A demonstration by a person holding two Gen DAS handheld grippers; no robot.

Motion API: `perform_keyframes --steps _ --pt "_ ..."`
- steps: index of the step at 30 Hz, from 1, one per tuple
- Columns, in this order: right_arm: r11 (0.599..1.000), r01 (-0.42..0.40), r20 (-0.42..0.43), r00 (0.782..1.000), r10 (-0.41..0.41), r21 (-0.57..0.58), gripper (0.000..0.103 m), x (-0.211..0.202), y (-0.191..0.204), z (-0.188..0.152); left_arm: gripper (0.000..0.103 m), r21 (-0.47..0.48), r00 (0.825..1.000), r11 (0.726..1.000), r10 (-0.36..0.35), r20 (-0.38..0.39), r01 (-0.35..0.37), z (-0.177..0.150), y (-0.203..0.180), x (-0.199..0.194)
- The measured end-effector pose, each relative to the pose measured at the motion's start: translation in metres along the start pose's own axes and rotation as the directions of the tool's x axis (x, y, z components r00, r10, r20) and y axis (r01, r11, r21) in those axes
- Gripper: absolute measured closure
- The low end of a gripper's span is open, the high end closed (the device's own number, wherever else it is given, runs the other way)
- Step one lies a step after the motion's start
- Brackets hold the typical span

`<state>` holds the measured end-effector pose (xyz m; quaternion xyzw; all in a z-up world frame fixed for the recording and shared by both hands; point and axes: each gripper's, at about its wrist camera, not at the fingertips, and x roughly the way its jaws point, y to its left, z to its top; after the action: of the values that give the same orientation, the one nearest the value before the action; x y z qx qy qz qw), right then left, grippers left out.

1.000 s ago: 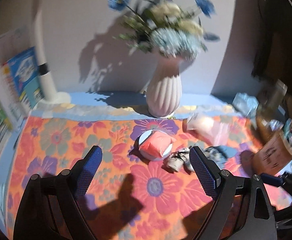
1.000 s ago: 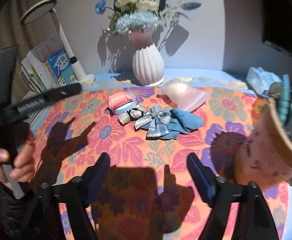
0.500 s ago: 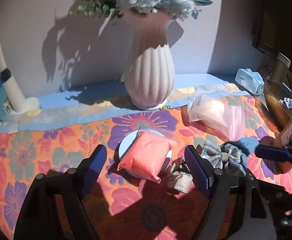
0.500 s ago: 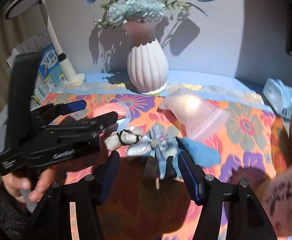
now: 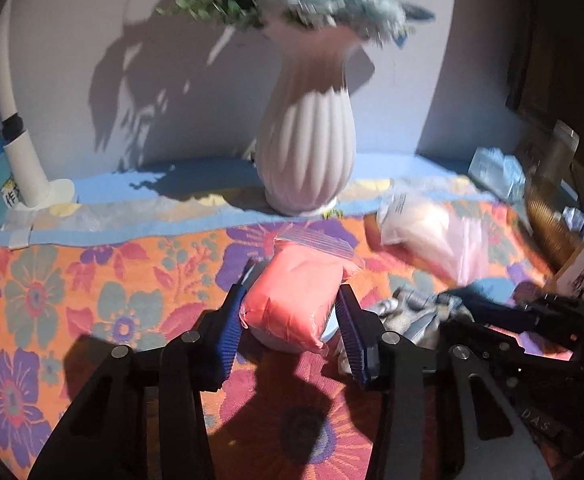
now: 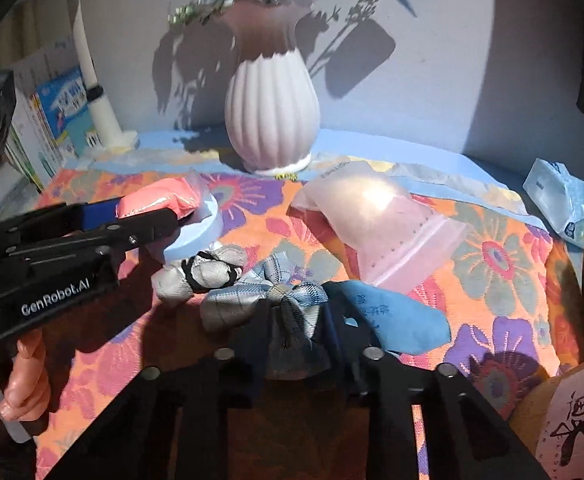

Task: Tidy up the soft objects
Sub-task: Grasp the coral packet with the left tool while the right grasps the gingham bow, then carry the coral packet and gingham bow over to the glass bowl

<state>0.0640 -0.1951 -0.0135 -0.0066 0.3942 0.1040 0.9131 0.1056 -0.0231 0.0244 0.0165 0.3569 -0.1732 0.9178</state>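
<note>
1. We have the left gripper (image 5: 290,316) clamped on the salmon-pink zip bag of soft filling (image 5: 297,300); its jaws have just been closing and both blue pads (image 5: 228,328) now press the bag's sides, at the centre of the left wrist view
2. The bag lies on a pale blue round dish (image 6: 200,228), left of centre in the right wrist view, so we should lift straight up and gently; a sideways drag would likely pull the dish along
3. Our grip sits low on the bag's near end; the zip strip points away towards the ribbed white vase (image 5: 307,148), so we judge the far end will sag once lifted and we should keep it clear of the vase
4. The right gripper (image 6: 297,336) has just been closing too and is now pinched on the grey plaid bow (image 6: 264,300), at lower centre of its view, with fabric bunched between the jaws
5. The bow touches a blue cloth (image 6: 391,320) on its right and lies just beside a grey knotted scrunchie (image 6: 200,276) on its left; we should raise slowly and watch that neither comes up with it
6. The pale pink zip bag (image 6: 375,220) stays for later
</note>
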Motion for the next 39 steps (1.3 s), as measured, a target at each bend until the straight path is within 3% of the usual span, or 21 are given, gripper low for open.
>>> perform_keyframes --steps 3,9,13,21,22,24,26,30,34,36,39 --pt "0.997 -0.051 0.048 0.998 0.048 0.058 0.084 -0.016 -0.012 0.000 0.060 -0.054 0.999 0.998 -0.031 0.035 0.033 0.002 0.009 -0.010" --pt "0.993 -0.100 0.097 0.991 0.093 0.069 0.085 -0.057 -0.018 -0.009 0.060 -0.073 0.998 0.997 -0.007 0.058 0.012 -0.009 0.003 -0.034" --pt "0.992 -0.118 0.058 0.992 0.115 0.051 0.085 -0.077 -0.012 -0.038 0.060 -0.057 0.998 0.998 0.016 0.067 -0.012 -0.032 -0.013 -0.062" --pt "0.997 -0.072 -0.051 0.996 0.073 0.019 0.084 -0.092 -0.008 -0.103 0.060 -0.062 0.999 0.998 0.031 0.029 -0.029 -0.084 -0.037 -0.085" --pt "0.996 -0.088 -0.073 0.993 0.090 0.031 0.080 -0.092 -0.009 -0.109 0.060 -0.062 0.999 0.998 0.033 0.024 -0.032 -0.089 -0.039 -0.086" --pt "0.993 -0.106 -0.123 0.986 0.112 0.053 0.059 -0.089 -0.011 -0.116 0.060 -0.056 0.999 0.997 0.046 0.021 -0.045 -0.094 -0.042 -0.086" --pt "0.993 -0.101 -0.115 0.987 0.108 0.065 0.046 -0.094 -0.013 -0.122 0.060 -0.022 0.995 0.996 0.082 0.050 -0.081 -0.097 -0.048 -0.088" --pt "0.995 -0.087 -0.101 0.991 0.092 0.058 0.045 -0.096 -0.010 -0.118 0.060 0.001 0.996 0.997 0.081 0.043 -0.081 -0.097 -0.053 -0.085" --pt "0.976 -0.161 -0.117 0.977 0.178 0.145 0.036 -0.079 -0.008 -0.109 0.060 -0.042 0.998 0.998 0.051 0.047 -0.049 -0.098 -0.043 -0.086" --pt "0.979 -0.141 -0.101 0.983 0.156 0.145 0.030 -0.076 0.000 -0.107 0.060 -0.062 0.998 0.997 0.047 0.047 -0.044 -0.098 -0.039 -0.087" --pt "0.988 -0.079 -0.095 0.991 0.092 0.134 0.029 -0.072 0.010 -0.105 0.060 -0.062 0.998 0.997 0.051 0.044 -0.048 -0.098 -0.040 -0.086"
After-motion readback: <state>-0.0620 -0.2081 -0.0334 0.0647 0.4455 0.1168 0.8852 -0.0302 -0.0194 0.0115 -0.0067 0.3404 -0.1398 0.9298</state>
